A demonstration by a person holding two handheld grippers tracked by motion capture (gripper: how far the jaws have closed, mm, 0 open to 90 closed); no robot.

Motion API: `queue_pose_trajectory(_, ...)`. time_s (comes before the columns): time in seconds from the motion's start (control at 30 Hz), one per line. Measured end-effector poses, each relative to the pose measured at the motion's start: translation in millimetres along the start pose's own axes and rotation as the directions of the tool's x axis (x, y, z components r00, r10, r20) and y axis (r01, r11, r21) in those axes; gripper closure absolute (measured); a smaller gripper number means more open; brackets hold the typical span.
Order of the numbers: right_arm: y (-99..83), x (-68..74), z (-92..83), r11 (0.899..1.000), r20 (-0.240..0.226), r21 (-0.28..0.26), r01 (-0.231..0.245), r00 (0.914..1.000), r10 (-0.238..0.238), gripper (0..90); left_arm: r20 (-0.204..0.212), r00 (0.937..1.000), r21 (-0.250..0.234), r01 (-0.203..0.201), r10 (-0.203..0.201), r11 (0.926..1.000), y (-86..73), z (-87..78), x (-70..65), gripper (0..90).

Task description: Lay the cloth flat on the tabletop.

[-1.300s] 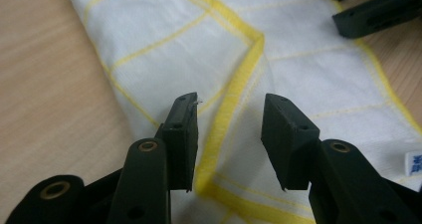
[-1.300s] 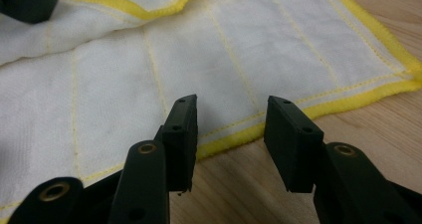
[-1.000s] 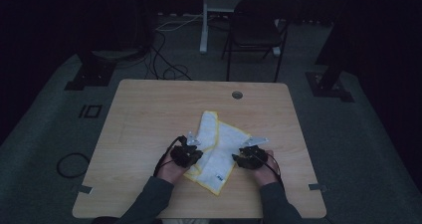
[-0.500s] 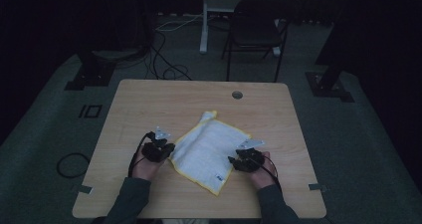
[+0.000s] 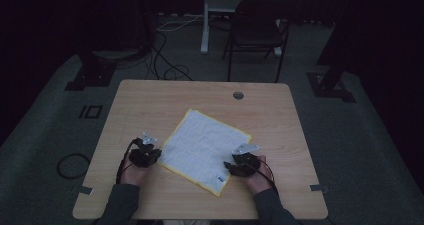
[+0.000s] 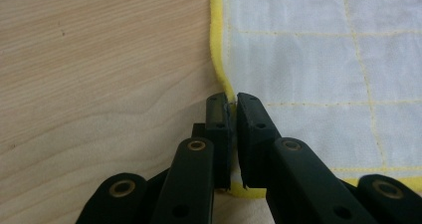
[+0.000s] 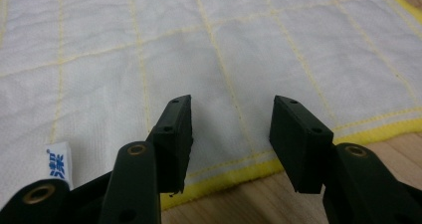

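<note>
Scene: a person sits at a wooden table [image 5: 150,102] with a two-jaw gripper in each hand; a white cloth [image 5: 205,147] with a yellow hem lies spread flat between the hands, turned like a diamond to the table edges.
Cloth position: on the near half of the table, one corner pointing away from the person, one toward the near edge.
Left gripper [image 6: 232,115]: jaws nearly together, pinching the yellow hem at the cloth's left corner (they have just been easing apart a little, the hem between them).
Right gripper [image 7: 231,139]: jaws standing wide, just been opening, with flat cloth below the gap and nothing gripped.
Key relation: the cloth's body lies to the right of the left gripper's pinch and straight ahead of the right gripper, whose tips hover over the hem near a small blue-printed label [image 7: 58,163].
Nearer hand: the left, already on the hem, judged to lead the next move.
</note>
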State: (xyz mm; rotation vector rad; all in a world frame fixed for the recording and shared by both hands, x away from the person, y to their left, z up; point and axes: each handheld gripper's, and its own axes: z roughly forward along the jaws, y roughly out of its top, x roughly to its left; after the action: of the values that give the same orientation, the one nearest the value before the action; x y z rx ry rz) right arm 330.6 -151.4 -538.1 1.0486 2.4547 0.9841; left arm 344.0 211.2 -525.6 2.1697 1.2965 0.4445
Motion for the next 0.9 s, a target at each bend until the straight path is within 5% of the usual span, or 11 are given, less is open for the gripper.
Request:
queue_pose_trajectory(0.43, -4.5, -14.0, -5.2, 1.0, 0.047, 0.007, 0.003, 0.9989, -0.003, 50.3, 0.052, 0.9987, -0.024, 0.003, -0.002, 0.9997, -25.3, -14.7, -24.9, 85.0)
queue_pose_trajectory(0.9, -6.5, -37.0, -4.1, 0.997, 0.103, -0.018, -0.079, 0.9915, 0.08, 49.8, 0.139, 0.9897, -0.041, -0.03, 0.035, 0.9987, -47.5, -28.1, -66.0, 82.3)
